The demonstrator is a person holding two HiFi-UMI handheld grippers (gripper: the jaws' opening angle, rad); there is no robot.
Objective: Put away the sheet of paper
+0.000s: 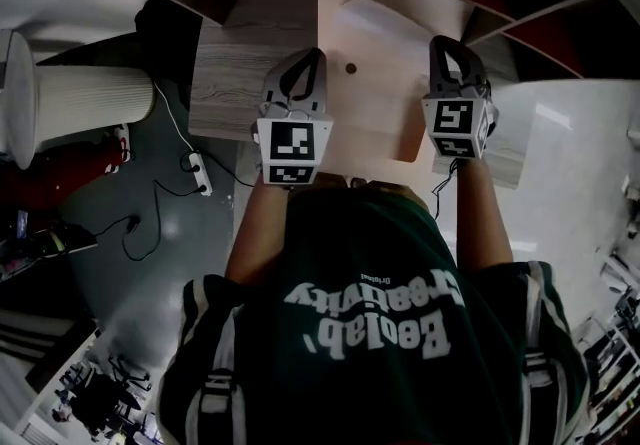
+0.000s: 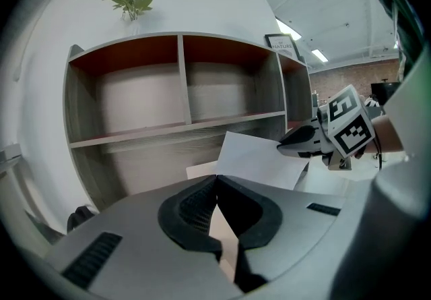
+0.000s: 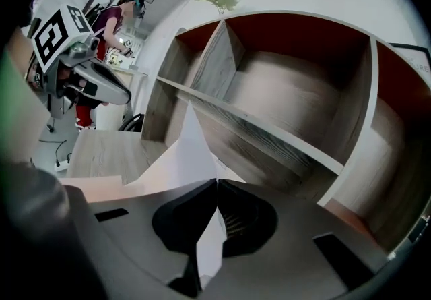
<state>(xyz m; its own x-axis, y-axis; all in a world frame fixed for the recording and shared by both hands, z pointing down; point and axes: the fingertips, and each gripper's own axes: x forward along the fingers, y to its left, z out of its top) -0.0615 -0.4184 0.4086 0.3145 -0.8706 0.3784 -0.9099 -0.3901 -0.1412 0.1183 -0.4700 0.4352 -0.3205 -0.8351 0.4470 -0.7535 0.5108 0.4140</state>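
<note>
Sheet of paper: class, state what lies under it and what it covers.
Under the sheet of paper lies the wood-grain desk, which shows bare to the sheet's left. The part of the desk directly beneath is covered.

Shelf unit (image 2: pixel 84 164) straight ahead, open-fronted. Two upper compartments side by side, upright divider (image 2: pixel 182 79) between them, shelf board (image 2: pixel 155 131) closing them below. Low bay under board open onto desk (image 1: pixel 240 73).

Sheet of paper (image 1: pixel 380 103) clamped at either side by left gripper (image 1: pixel 315 58) and right gripper (image 1: pixel 445 45); spans gap between them, bars passage there.

Desk left of left gripper: bare wood, room to pass.

Floor left of desk: cables, power strip (image 1: pixel 198 171), white ribbed cylinder (image 1: pixel 85 103), possibly filter.
</note>
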